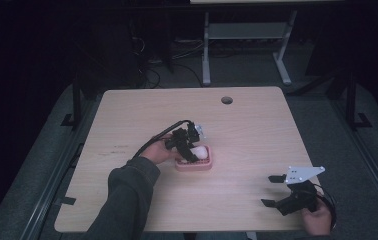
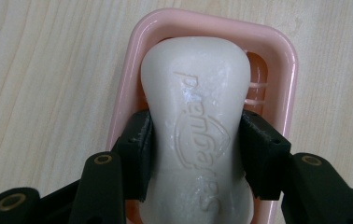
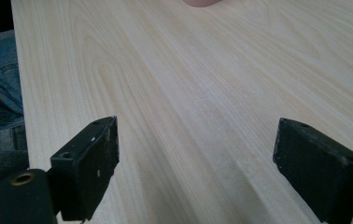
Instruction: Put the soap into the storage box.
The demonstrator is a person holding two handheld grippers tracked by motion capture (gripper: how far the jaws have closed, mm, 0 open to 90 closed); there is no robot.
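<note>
A white bar of soap (image 2: 197, 126), its embossed brand lettering facing up, lies in a pink soap dish (image 2: 284, 60) a little to the 7 o'clock side of the middle of the light wooden table (image 1: 257, 130). The left gripper (image 2: 197, 154) is clenched on the bar, one black jaw pressed against each long side, the dish rim showing beyond the soap toward 12 o'clock. Whether the bar rests on the dish floor or is raised slightly off it is hard to tell from this angle. In the high view the left gripper (image 1: 189, 150) reaches the dish from its 9 o'clock side, a cable trailing back over the hand (image 1: 158, 151). The right gripper (image 1: 272, 190) sits well apart near the table's 4 o'clock corner, its jaws spread wide around nothing, over bare wood.
</note>
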